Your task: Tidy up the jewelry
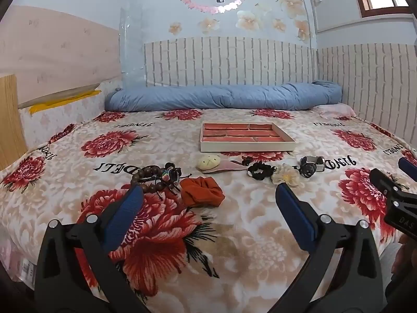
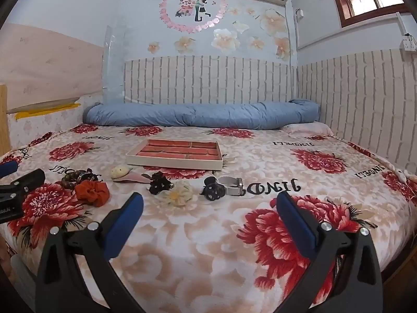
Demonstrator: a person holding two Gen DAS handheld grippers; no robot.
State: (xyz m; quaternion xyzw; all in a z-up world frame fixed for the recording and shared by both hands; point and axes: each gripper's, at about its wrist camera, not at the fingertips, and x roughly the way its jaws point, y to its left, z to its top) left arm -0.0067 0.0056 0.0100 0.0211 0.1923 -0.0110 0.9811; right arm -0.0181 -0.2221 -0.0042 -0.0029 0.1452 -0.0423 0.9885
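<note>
Floral bed (image 1: 234, 224) ahead of both grippers; jaws wide, empty. Tray (image 1: 247, 144) beyond. Right gripper (image 1: 391, 182) cropped at frame edge.

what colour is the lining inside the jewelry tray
Red-orange lining inside the jewelry tray, with a cream outer wall; it shows best in the left wrist view.

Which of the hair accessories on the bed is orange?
The orange scrunchie, lying beside the brown bead bracelet. The other scrunchie is black, and the flower clip is cream.
</note>
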